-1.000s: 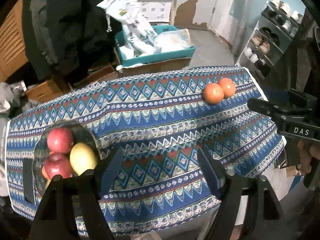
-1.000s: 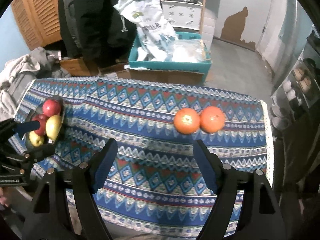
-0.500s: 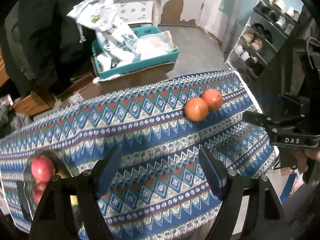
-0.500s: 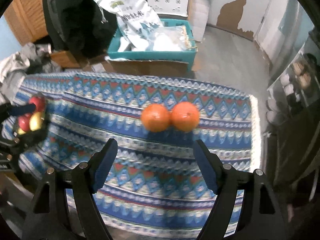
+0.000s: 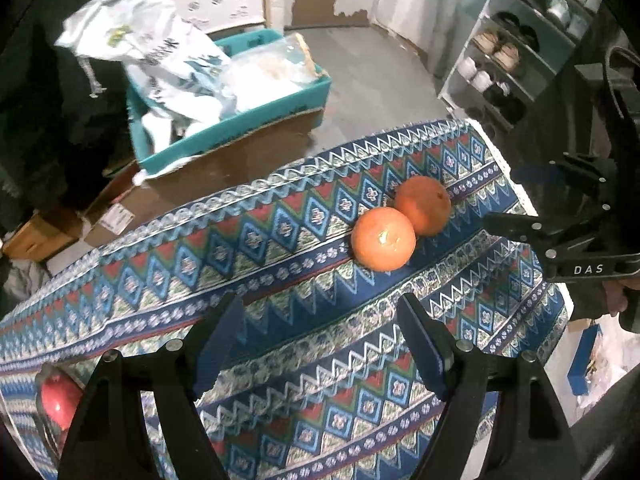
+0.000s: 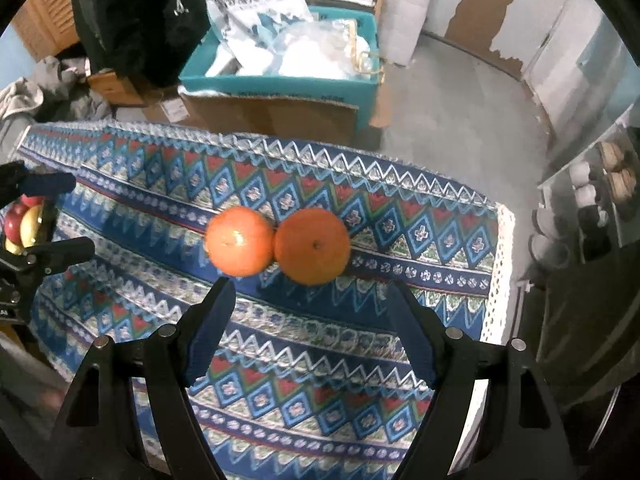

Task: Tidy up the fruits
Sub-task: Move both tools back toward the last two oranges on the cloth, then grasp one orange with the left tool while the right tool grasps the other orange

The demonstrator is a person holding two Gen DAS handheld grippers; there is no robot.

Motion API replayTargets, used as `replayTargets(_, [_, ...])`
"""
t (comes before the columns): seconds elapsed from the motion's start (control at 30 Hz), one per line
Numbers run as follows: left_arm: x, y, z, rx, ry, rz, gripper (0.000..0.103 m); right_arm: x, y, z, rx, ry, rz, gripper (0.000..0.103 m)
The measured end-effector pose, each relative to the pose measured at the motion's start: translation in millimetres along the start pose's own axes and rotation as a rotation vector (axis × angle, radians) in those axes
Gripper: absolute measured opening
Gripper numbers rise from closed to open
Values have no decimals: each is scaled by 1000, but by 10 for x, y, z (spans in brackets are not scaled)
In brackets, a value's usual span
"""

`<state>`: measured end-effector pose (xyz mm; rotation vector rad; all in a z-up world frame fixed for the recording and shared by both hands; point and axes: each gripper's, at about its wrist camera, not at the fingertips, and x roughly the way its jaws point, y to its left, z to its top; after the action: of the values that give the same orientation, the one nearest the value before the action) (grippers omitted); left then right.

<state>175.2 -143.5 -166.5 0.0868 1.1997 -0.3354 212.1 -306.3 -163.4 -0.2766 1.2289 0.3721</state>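
Two oranges [image 6: 276, 244] sit touching at the centre of the frame on the patterned table [image 6: 420, 216]. Both the left gripper [image 5: 320, 338] and the right gripper [image 6: 308, 320] hover with fingers apart and empty. Apples [image 6: 18, 222] show at the left edge.

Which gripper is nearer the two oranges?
Right. The right gripper hangs open just short of the oranges, almost centred on them. The left gripper is also open, further back and off toward the fruit bowl side.
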Motion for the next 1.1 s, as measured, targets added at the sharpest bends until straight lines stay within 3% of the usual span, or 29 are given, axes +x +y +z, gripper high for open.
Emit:
replayTargets(0.37, [640, -310, 217, 84, 70, -27, 81, 464, -271, -130, -14, 57, 25, 78])
replayTargets(0.93, [1239, -493, 382, 59, 126, -90, 80, 658, -473, -210, -8, 64, 90, 78])
replayTargets(1.03, [1281, -481, 369, 52, 118, -121, 68, 685, -472, -187, -4, 61, 101, 78])
replayTargets(1.1, [1274, -488, 354, 59, 105, -131, 68, 697, -465, -165, -6, 57, 111, 78])
